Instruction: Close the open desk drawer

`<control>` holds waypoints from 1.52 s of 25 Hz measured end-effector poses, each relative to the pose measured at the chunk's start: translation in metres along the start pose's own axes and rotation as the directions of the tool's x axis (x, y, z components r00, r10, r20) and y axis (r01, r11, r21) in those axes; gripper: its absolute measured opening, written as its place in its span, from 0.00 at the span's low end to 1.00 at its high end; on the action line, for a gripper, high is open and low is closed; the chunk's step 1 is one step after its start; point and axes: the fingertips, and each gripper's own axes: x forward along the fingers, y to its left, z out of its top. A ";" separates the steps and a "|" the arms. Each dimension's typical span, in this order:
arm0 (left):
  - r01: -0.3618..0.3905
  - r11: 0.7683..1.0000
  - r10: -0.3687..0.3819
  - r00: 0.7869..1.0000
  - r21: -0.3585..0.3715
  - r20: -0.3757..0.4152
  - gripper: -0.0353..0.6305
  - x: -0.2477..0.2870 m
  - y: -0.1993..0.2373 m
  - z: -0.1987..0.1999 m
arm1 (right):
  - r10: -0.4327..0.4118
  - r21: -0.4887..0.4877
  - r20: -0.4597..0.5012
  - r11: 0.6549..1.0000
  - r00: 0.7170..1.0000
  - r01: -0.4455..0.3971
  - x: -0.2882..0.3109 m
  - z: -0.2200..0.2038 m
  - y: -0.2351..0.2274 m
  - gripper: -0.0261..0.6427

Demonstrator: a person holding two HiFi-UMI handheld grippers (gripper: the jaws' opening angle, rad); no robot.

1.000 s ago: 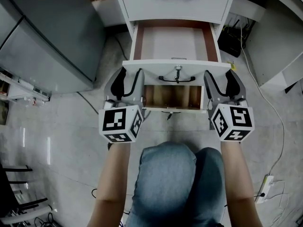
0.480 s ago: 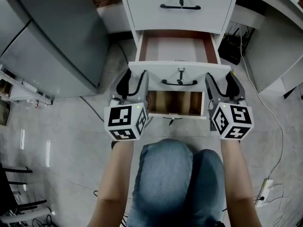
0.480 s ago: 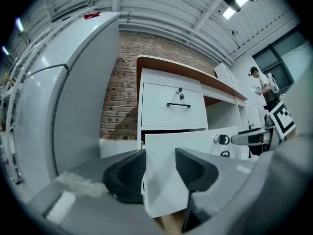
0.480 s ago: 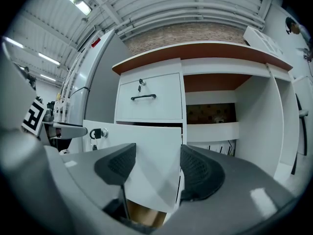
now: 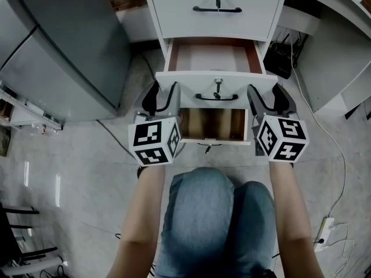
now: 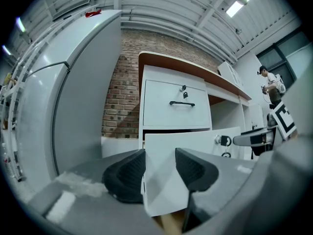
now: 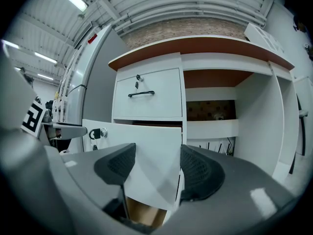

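The white desk drawer (image 5: 191,84) stands pulled out, its brown inside (image 5: 211,57) showing, with a black handle (image 5: 216,97) and a key in the lock (image 5: 218,83). My left gripper (image 5: 161,97) sits at the front panel's left end and my right gripper (image 5: 266,100) at its right end. Both point level at the panel. In the left gripper view the panel's (image 6: 195,143) left edge lies in the gap of the left gripper (image 6: 160,168). In the right gripper view the panel's (image 7: 146,141) right edge lies in the gap of the right gripper (image 7: 157,163). Neither pair of pads pinches anything.
Above is a closed drawer with a black handle (image 5: 215,8). A brown wooden recess (image 5: 211,123) shows below the open drawer. A tall grey cabinet (image 5: 58,45) stands left. A black box (image 5: 278,59) and cables sit under the desk at right. My knees (image 5: 214,213) are close below.
The drawer has slid inward: less of its brown inside shows than a second ago. Both grippers have gone forward with its front panel.
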 end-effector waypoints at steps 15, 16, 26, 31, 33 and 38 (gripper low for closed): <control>-0.008 1.000 0.008 1.000 0.005 -0.021 0.36 0.029 0.005 0.002 | -0.021 0.000 -0.022 1.000 1.000 0.021 0.028 0.003 -0.010 0.47; -0.008 1.000 0.008 1.000 0.006 -0.023 0.36 0.031 0.005 0.002 | -0.026 0.000 -0.023 1.000 0.999 0.026 0.030 0.004 -0.011 0.47; -0.012 1.000 0.013 0.999 0.011 -0.053 0.36 0.046 0.008 0.002 | -0.081 -0.014 -0.037 0.997 0.996 0.080 0.042 0.004 -0.015 0.47; -0.021 1.000 0.022 0.998 0.011 -0.056 0.36 0.053 0.011 0.002 | -0.101 -0.026 -0.046 0.995 0.994 0.100 0.048 0.005 -0.015 0.47; -0.026 1.000 0.027 0.998 0.014 -0.057 0.36 0.056 0.013 0.002 | -0.107 -0.030 -0.043 0.994 0.993 0.105 0.051 0.005 -0.016 0.47; -0.040 0.999 0.042 0.997 0.033 -0.064 0.36 0.065 0.014 0.002 | -0.147 -0.068 -0.031 0.987 0.989 0.145 0.057 0.006 -0.017 0.48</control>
